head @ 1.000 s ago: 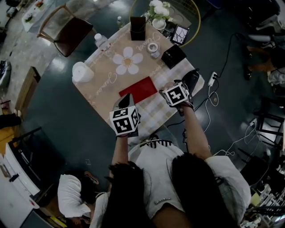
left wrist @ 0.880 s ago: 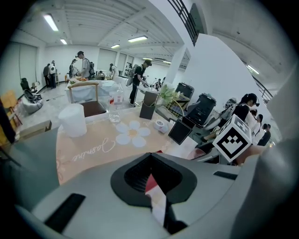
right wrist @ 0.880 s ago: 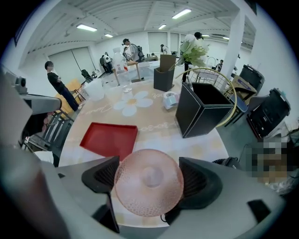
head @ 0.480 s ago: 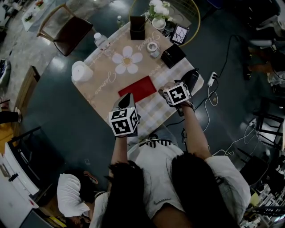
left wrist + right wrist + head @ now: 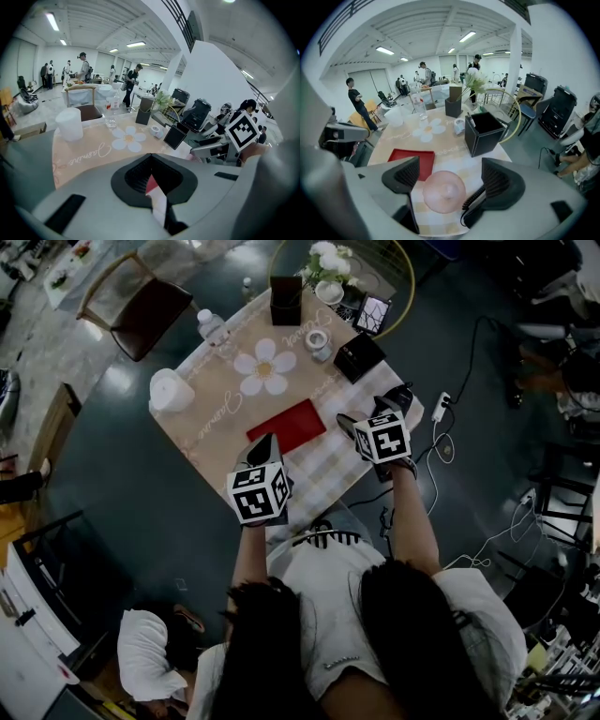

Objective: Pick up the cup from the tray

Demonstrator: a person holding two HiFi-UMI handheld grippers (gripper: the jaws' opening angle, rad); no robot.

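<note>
A pale pink cup (image 5: 444, 191) stands upside down on the checkered table, just right of the red tray (image 5: 410, 161). My right gripper (image 5: 452, 174) is open, one black jaw on each side of the cup and neither touching it. In the head view that gripper (image 5: 349, 424) hides the cup and sits at the tray's (image 5: 286, 425) right end. My left gripper (image 5: 265, 450) hovers over the tray's near edge; in its own view the left gripper (image 5: 152, 183) has its pads together with nothing held.
On the floral runner are a white cylinder (image 5: 172, 390), a water bottle (image 5: 212, 326), a small pale mug (image 5: 319, 340) and a black open box (image 5: 359, 356). A dark holder (image 5: 287, 298) and flowers (image 5: 328, 259) stand at the far end. A chair (image 5: 141, 301) is beyond; cables (image 5: 441, 427) lie right.
My right gripper has shifted slightly to the right and turned a little. The left gripper has barely moved.
</note>
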